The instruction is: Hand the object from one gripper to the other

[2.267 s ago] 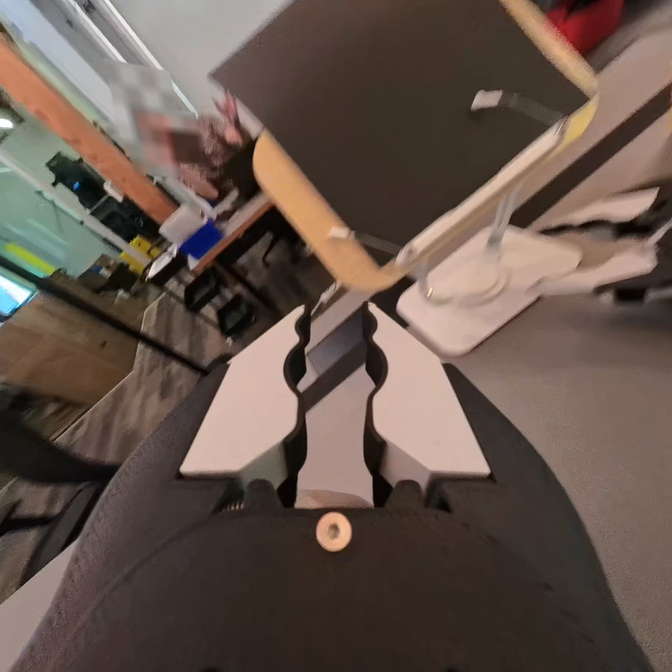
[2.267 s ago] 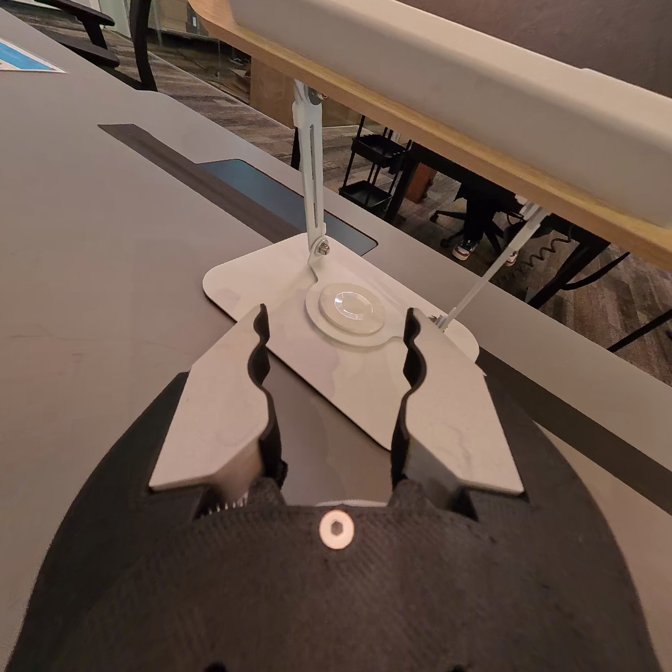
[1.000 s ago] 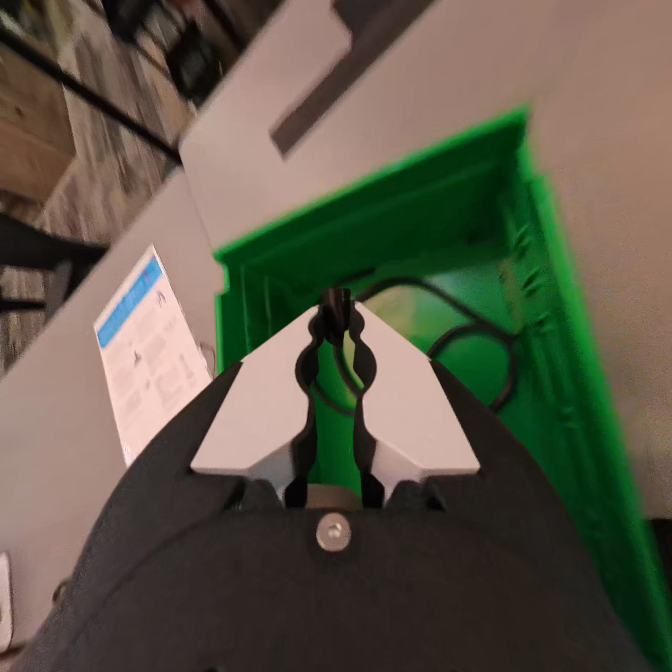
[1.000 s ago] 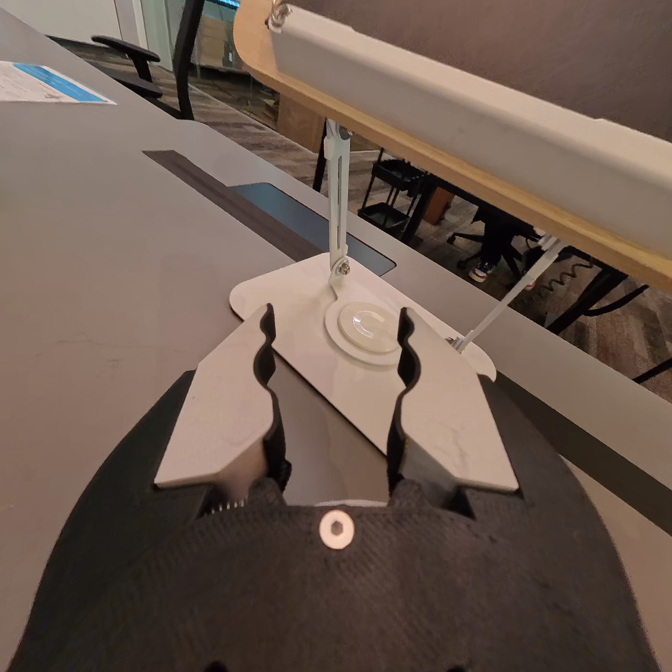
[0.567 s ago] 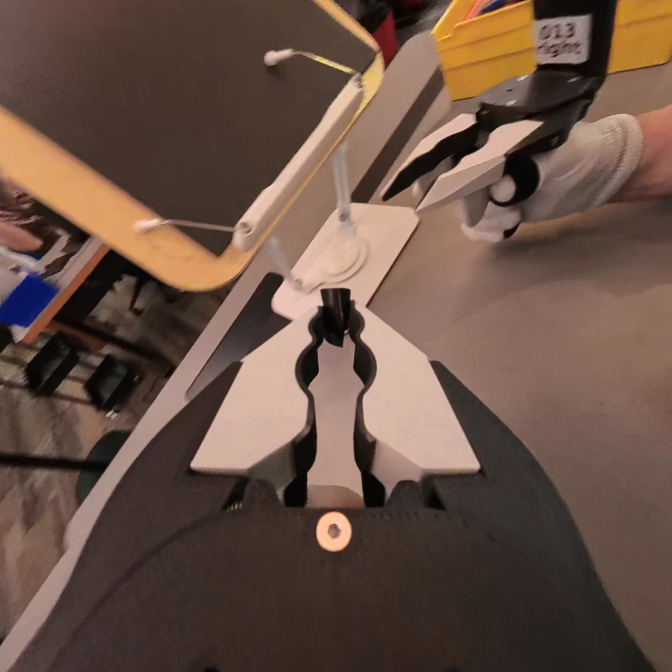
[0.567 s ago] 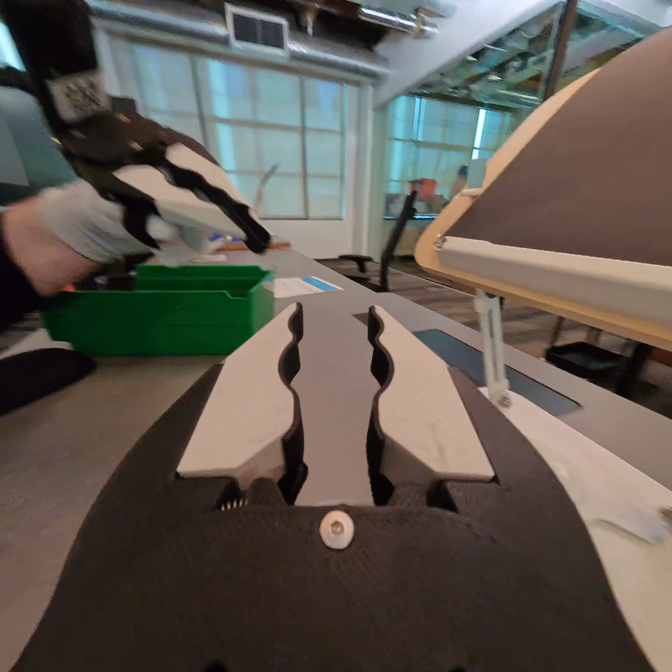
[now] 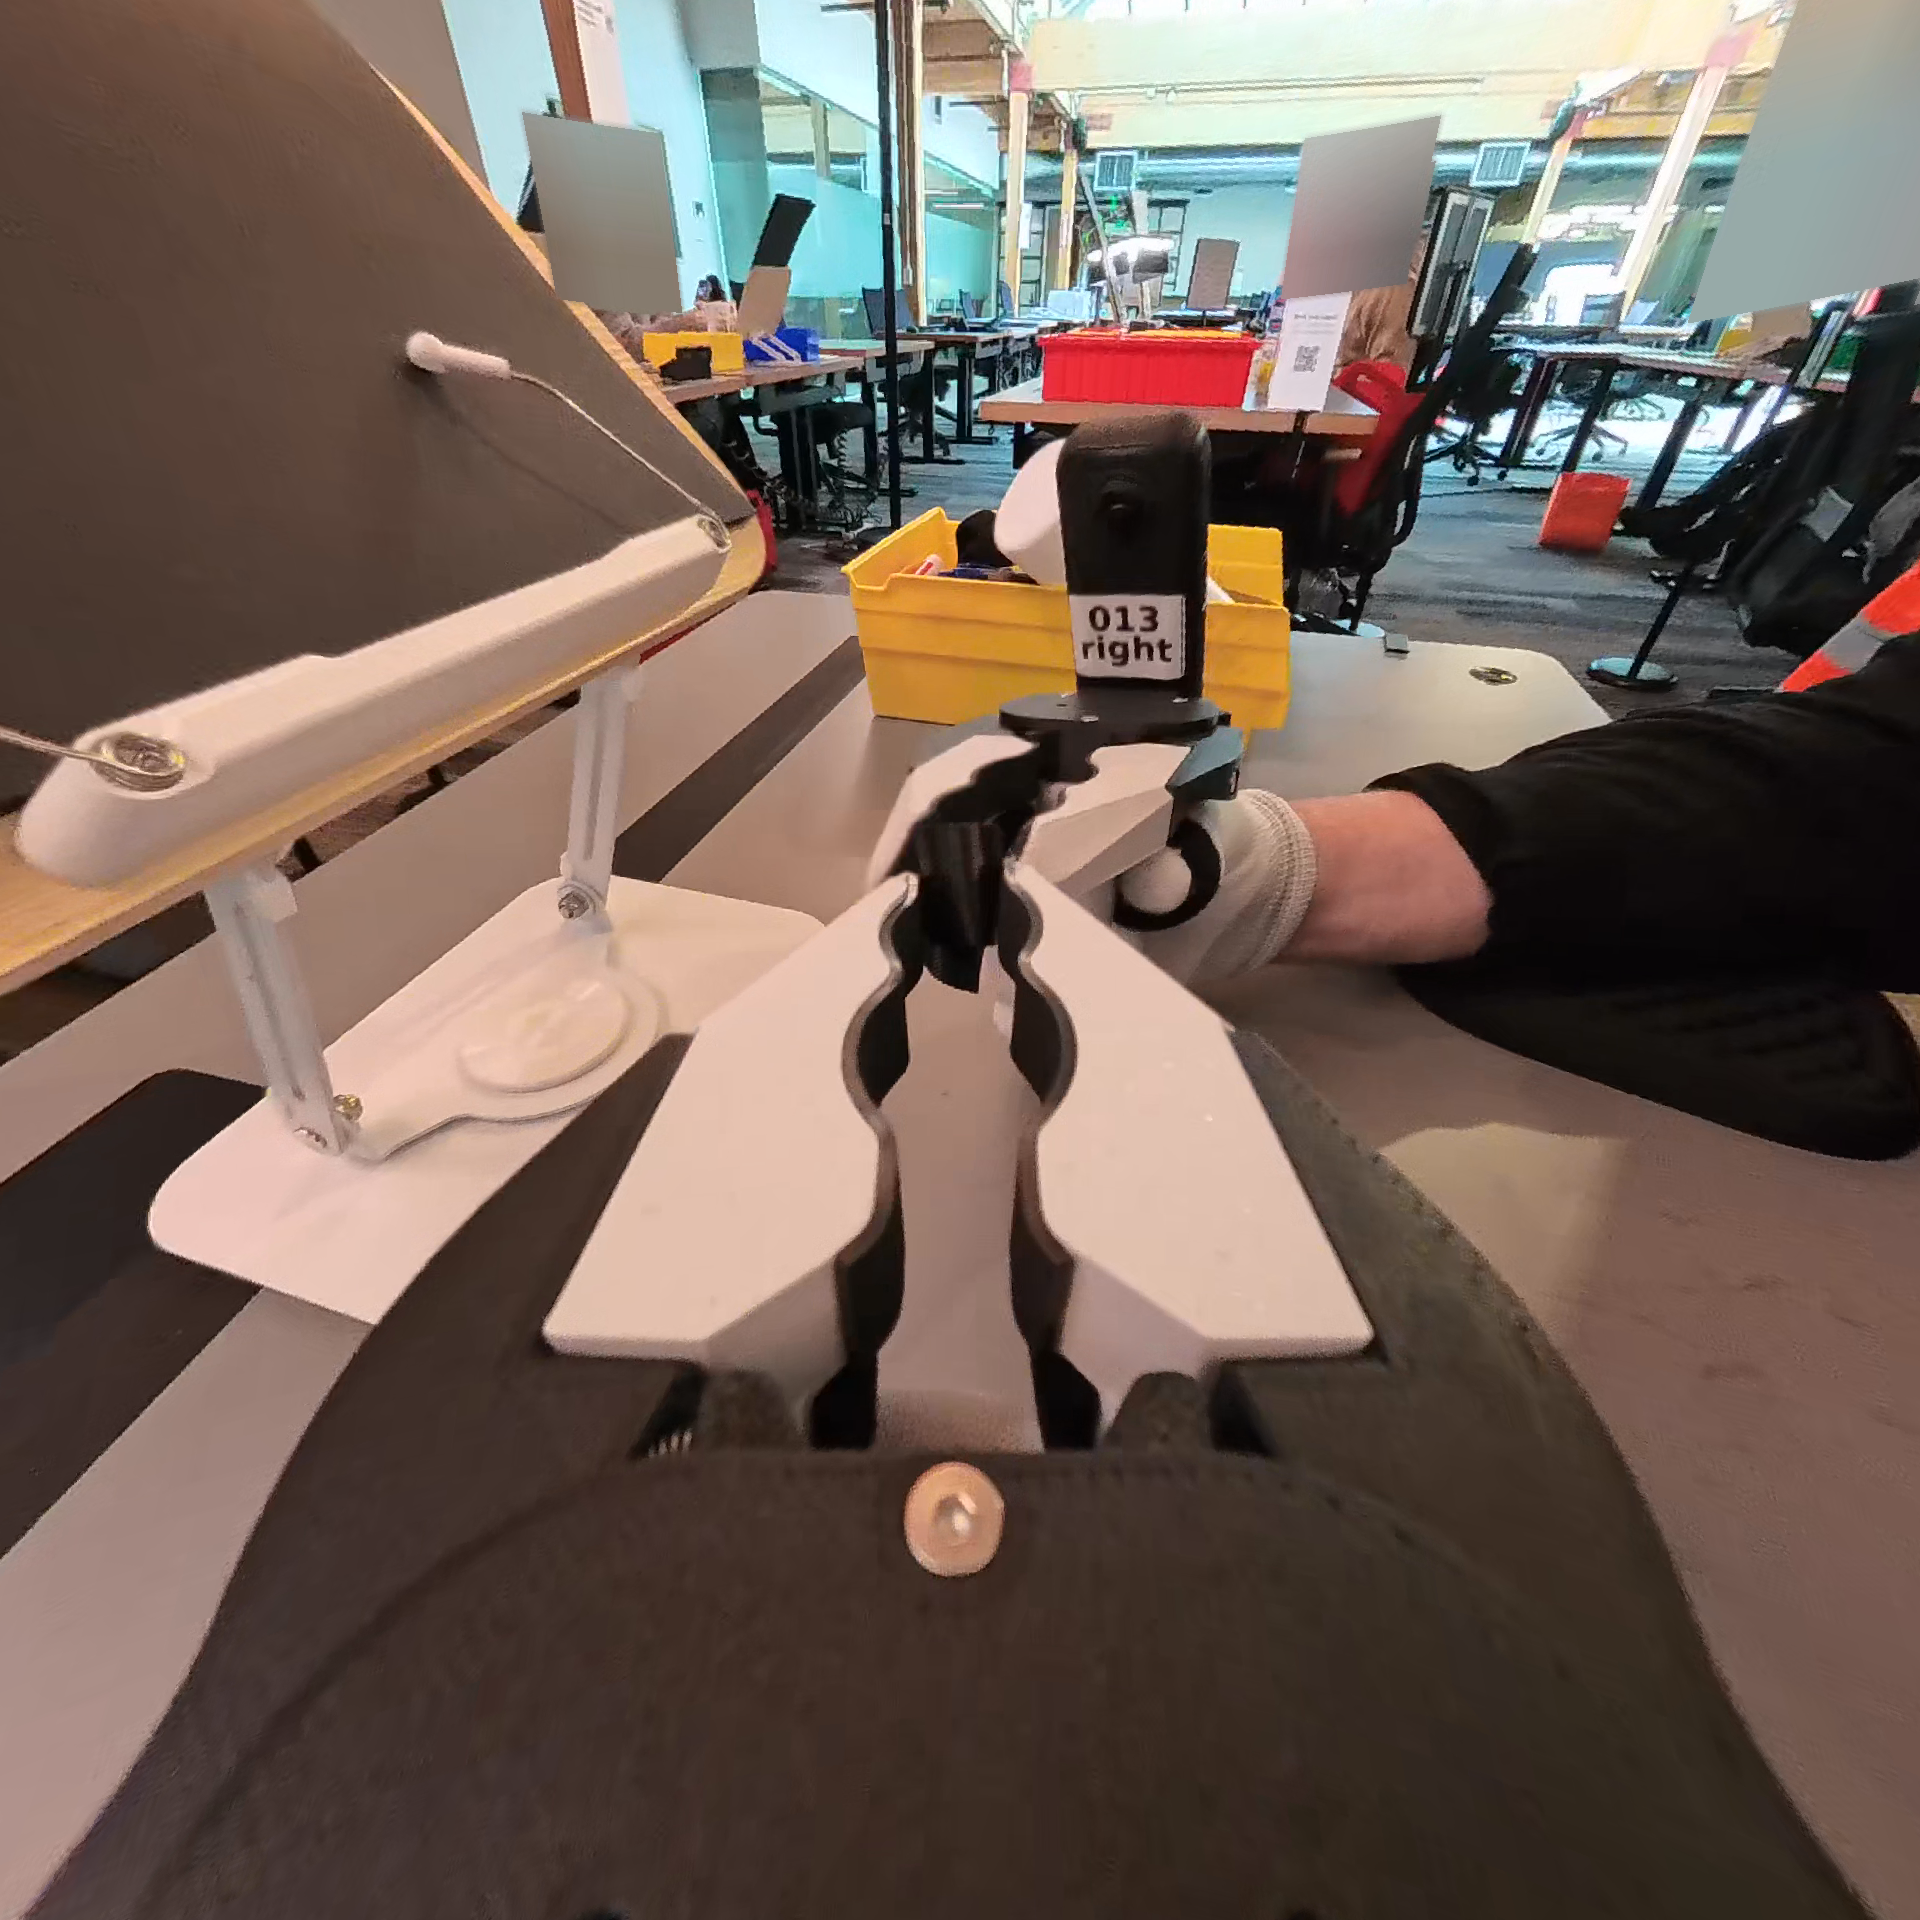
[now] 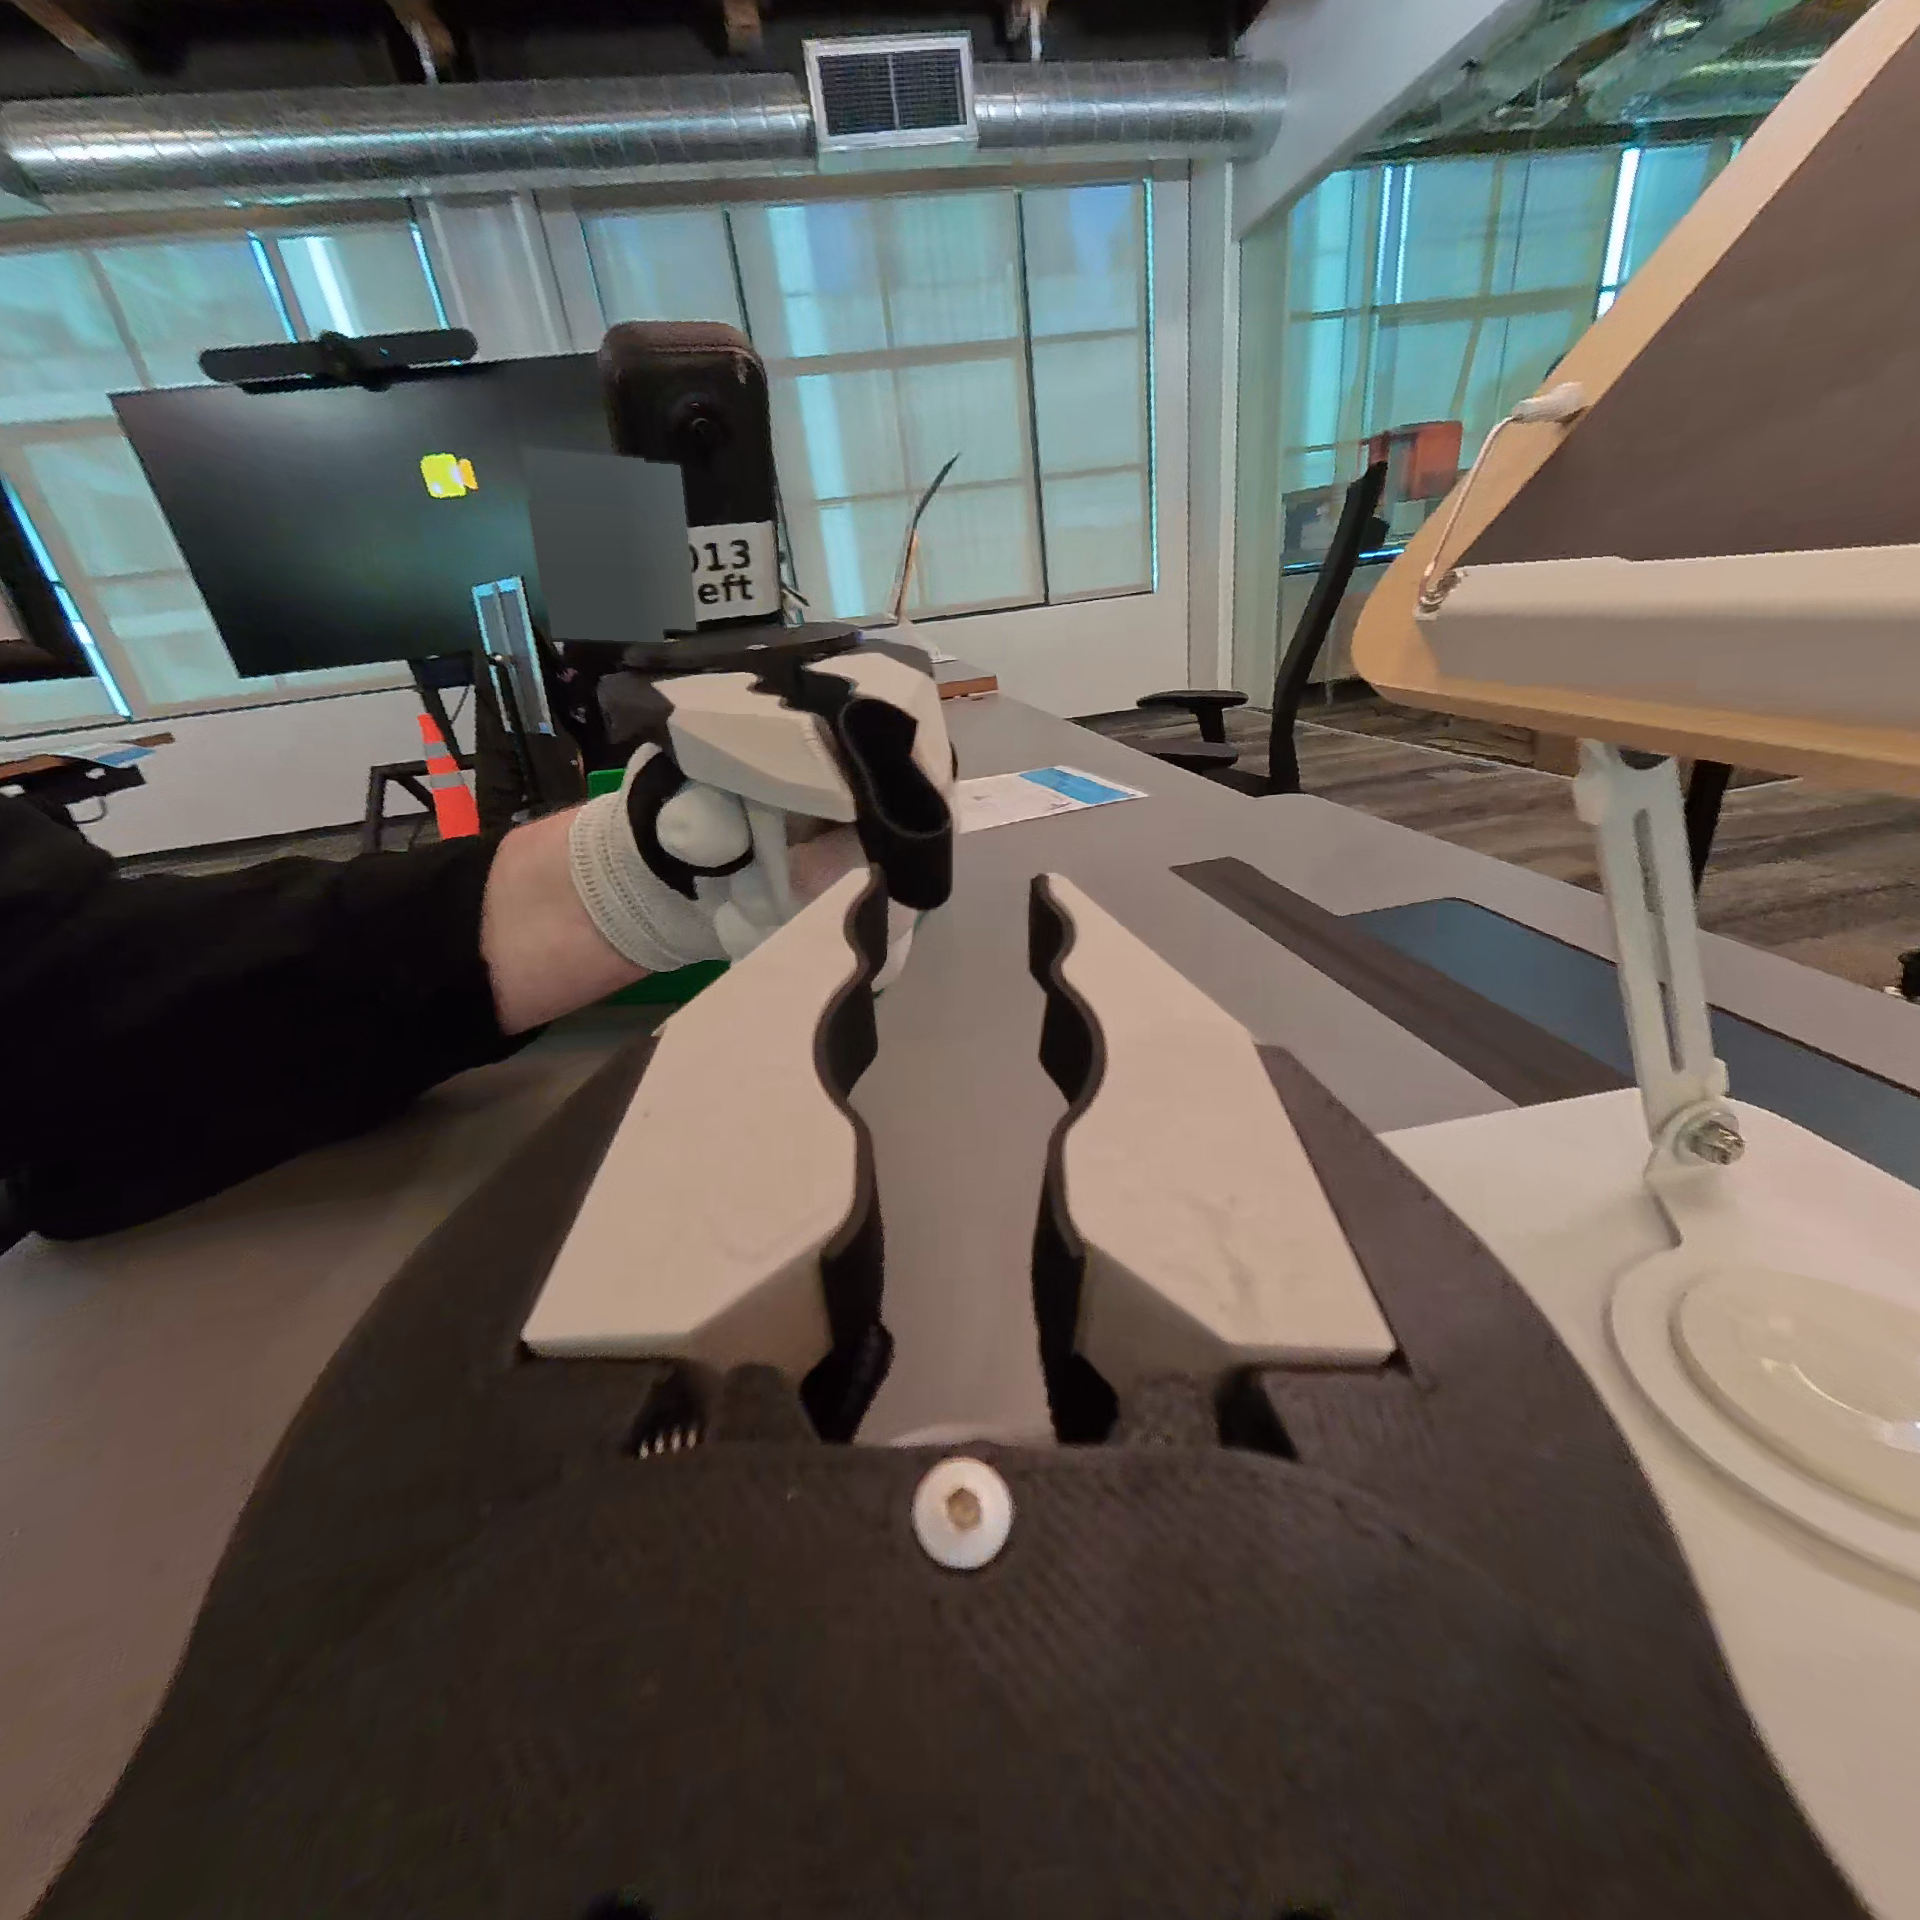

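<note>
Left wrist view: left gripper [image 7: 958, 914] fingers closed on a small black object [image 7: 956, 883] at their tips, above the grey surface [image 7: 1558, 1247], right of the white stand [image 7: 416, 1081]. Right gripper [image 7: 961, 821] meets it there; contact unclear.

Right wrist view: right gripper [image 8: 956, 894] fingers parted, empty. Object [image 8: 906, 821] sits just beyond the left finger tip.
</note>
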A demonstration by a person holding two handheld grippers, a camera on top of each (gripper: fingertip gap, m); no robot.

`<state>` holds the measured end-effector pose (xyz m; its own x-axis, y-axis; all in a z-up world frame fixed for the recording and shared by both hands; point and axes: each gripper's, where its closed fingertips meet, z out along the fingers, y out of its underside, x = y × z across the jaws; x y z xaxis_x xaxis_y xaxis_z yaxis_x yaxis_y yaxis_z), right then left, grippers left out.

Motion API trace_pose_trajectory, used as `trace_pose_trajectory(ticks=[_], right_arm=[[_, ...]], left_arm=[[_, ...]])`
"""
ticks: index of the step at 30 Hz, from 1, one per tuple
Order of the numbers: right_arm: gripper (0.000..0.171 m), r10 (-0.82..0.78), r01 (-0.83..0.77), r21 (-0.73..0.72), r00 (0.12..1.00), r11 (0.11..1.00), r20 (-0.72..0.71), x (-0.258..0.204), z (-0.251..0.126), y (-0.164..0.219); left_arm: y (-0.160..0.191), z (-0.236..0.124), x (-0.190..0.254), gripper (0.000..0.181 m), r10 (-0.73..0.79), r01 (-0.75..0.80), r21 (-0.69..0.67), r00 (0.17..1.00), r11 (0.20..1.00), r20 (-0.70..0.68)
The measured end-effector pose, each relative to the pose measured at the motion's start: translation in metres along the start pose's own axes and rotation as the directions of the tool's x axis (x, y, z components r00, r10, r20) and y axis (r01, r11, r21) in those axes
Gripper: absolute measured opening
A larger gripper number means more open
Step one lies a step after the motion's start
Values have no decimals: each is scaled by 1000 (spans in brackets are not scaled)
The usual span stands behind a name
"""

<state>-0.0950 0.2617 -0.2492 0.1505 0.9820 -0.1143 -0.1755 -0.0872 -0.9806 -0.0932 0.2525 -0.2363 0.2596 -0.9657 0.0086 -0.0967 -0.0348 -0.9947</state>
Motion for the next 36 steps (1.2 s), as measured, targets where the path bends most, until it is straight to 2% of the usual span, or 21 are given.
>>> trace_pose_trajectory(ticks=[4,12,19,24,29,36], right_arm=[[13,-14,13,12,998,1000,56,-12,2,-2],[10,-48,49,-6,997,999,53,-15,2,0],[3,-158,158,-48,987,986,-14,-10,2,0],[3,-257,249,-81,961,965,-101,1,-2,-4],[4,-292,281,-101,950,954,-114,1,-2,-3],[11,-260,251,-89,959,964,-113,3,-2,-4]], left_arm=[[3,-3,2,12,1,-1,-16,1000,1000,-23],[4,-2,6,13,-53,54,13,996,998,-68],[7,-2,-1,17,-46,46,6,999,999,-16],[7,-8,-19,23,-4,4,-1,995,1000,99],[5,-4,-14,14,85,-82,-32,989,996,120],[3,-4,-13,7,110,-108,-18,987,994,119]])
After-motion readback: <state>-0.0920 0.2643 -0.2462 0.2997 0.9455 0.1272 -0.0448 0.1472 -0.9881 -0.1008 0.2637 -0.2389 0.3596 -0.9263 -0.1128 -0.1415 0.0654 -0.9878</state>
